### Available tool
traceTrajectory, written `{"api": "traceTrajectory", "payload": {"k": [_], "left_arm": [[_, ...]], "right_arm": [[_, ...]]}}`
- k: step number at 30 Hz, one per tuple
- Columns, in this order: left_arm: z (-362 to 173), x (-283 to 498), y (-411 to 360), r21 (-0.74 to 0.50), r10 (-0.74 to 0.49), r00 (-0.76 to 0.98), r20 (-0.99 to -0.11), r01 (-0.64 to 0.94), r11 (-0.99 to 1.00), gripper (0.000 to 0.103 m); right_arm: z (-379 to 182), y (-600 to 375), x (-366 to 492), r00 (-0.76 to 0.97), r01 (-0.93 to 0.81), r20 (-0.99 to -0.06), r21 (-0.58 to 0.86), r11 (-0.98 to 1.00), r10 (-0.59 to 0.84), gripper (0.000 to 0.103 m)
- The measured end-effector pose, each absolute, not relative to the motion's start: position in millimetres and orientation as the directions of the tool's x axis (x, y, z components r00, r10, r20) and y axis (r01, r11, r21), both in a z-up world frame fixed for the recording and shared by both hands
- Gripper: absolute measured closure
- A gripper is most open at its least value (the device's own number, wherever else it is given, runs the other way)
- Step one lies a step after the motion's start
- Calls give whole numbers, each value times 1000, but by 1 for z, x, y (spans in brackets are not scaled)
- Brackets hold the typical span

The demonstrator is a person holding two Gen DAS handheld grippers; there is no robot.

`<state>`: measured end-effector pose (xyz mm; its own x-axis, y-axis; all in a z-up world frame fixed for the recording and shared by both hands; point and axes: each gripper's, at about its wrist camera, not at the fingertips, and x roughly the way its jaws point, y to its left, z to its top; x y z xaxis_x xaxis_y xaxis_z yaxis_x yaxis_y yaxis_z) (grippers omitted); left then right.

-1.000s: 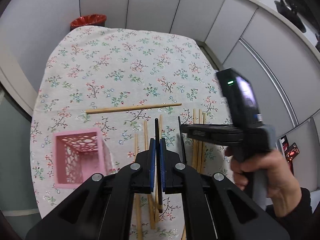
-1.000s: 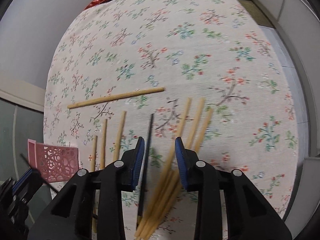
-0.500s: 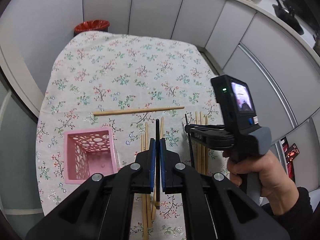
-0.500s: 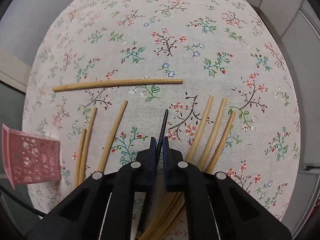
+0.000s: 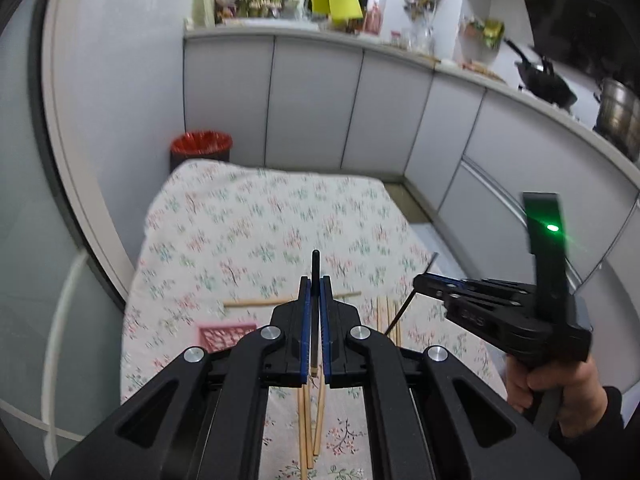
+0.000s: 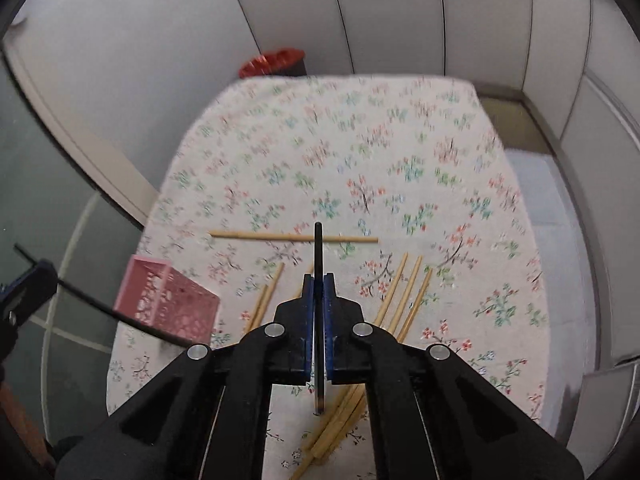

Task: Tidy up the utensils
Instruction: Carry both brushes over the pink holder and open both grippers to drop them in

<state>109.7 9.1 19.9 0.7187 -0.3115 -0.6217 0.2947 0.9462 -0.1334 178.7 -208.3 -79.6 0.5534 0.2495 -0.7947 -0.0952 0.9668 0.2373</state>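
- Black chopstick (image 5: 315, 268) sits clamped in our left claw (image 5: 315, 308), its tip poking up at frame centre.
- Our right claw (image 6: 319, 308) has just closed on a second black chopstick (image 6: 318, 256), lifted off the floral bench (image 6: 400, 152).
- Wooden chopsticks (image 6: 404, 292) lie scattered below; the pink basket (image 6: 168, 304) stands at lower left.

Our right claw (image 6: 316, 280) has just closed onto a black chopstick (image 6: 318, 248) and lifted it off the table (image 6: 360, 152), away from the bamboo chopsticks (image 6: 404, 292). Our left claw (image 5: 315, 284), gripping its own black chopstick (image 5: 315, 266), has risen too and tilted up, so the kitchen counter (image 5: 400, 48) now shows.
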Motion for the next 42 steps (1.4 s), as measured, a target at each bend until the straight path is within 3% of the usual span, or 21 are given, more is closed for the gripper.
{"api": "traceTrajectory", "payload": {"k": [8,19,25,31,42], "left_arm": [[51,106,36,-97,-210,823,-527,187,977,99],[7,152,57,-55,-96,765,-637,78,995,99],[-25,176,64,-78,-110,686,-719,77,994,99],[-46,190,68,-87,-115,622,-774,75,993,99],[-50,199,72,-104,-121,628,-769,63,993,98]], "right_arm": [[-10,-198,153,711,-177,-635,256,950,303,100],[24,-161,158,723,-287,-537,338,896,434,100],[9,-132,171,662,-328,-559,383,864,499,100],[-25,-102,189,587,-318,-656,351,881,474,100],[-59,-86,207,517,-286,-734,336,897,440,100]]}}
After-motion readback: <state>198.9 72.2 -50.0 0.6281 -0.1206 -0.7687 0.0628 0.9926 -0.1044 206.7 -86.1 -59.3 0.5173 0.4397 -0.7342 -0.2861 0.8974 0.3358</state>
